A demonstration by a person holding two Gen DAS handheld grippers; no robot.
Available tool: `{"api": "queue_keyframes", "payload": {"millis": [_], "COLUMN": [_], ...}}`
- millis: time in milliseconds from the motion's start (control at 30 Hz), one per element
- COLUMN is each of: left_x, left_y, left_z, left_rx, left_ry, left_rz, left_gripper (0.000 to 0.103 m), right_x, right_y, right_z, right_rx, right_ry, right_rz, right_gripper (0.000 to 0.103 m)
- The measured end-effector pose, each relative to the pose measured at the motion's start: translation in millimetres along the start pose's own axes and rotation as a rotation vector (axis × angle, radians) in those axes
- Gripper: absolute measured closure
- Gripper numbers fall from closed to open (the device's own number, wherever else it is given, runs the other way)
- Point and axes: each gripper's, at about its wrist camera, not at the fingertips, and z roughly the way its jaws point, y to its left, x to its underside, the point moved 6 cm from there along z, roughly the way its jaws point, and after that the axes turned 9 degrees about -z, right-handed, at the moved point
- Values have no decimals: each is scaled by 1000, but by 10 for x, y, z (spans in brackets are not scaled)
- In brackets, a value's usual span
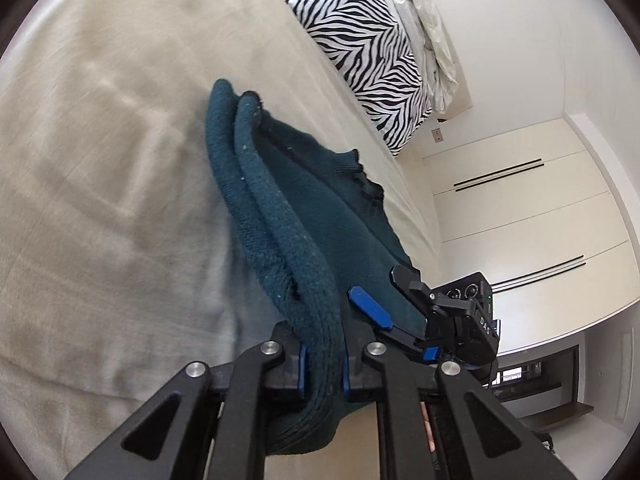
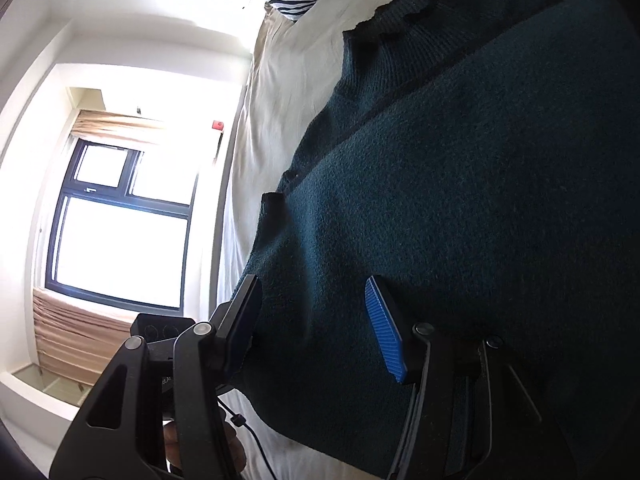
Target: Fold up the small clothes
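Left gripper [image 1: 323, 368] clamps the sweater's [image 1: 316, 208] bunched edge; the sweater runs away from it across the bed [image 1: 100, 160]. Right gripper [image 2: 316, 320], fingers wide, straddles its near right edge.

zebra pillow [image 1: 360, 52], beige bedsheet [image 1: 100, 140], window [image 2: 120, 232]

This was a bedroom in a home. A bed [image 1: 100, 140] spread with a beige sheet filled much of both views, with a zebra-print pillow [image 1: 360, 48] and rumpled pale bedding [image 1: 428, 20] at its head. Cream built-in wardrobe doors [image 1: 520, 208] lined one white wall, and a dark-framed window [image 2: 120, 220] with tan blinds lit the other.
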Motion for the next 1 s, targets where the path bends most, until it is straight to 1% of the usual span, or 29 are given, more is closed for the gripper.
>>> {"api": "queue_keyframes", "payload": {"millis": [133,200,300,367,400,467,500,533,567,633,667,700,767,800,867,933,1000], "left_x": [54,127,322,499,584,722,781,843,906,1027,1071,1106,1149,1153,1140,1105,1040], "left_y": [-526,-823,-1220,-1416,-1466,-1448,-1397,-1343,-1308,-1300,-1312,-1332,-1380,-1411,-1447,-1403,-1343], "left_z": [161,334,724,1046,1212,1543,1684,1800,1869,1894,1872,1842,1726,1632,1444,1247,1114], "left_rx": [10,28,52,70,76,53,33,15,12,27,24,22,36,59,87,82,83], "left_ry": [9,25,74,115,134,168,186,207,228,252,251,250,244,237,202,159,135], "left_rz": [102,152,222,268,283,294,292,290,292,324,351,378,408,420,448,460,453], "left_gripper": [90,90,90,90,90,90,86,79,75,52,47,40,39,38,37,35,34], "right_x": [-162,-251,-361,-412,-431,-471,-477,-513,-519,-539,-558,-572,-612,-613,-597,-618,-623], "right_y": [-169,-287,-506,-669,-739,-869,-932,-986,-1022,-1063,-1060,-1048,-1007,-986,-950,-903,-847], "right_z": [-425,-671,-998,-1185,-1253,-1375,-1413,-1479,-1509,-1504,-1489,-1471,-1385,-1359,-1306,-1217,-1139], "right_rx": [-70,-104,-134,-162,-173,-180,-188,-201,-217,-215,-216,-209,-181,-163,-114,-41,37], "right_ry": [-68,-106,-149,-164,-173,-188,-191,-190,-190,-187,-181,-177,-166,-157,-131,-89,-48], "right_rz": [57,93,139,174,191,219,228,237,244,240,236,230,215,208,186,150,95], "right_gripper": [44,43,35,33,33,33,33,33,33,33,33,33,33,33,33,34,36]}}
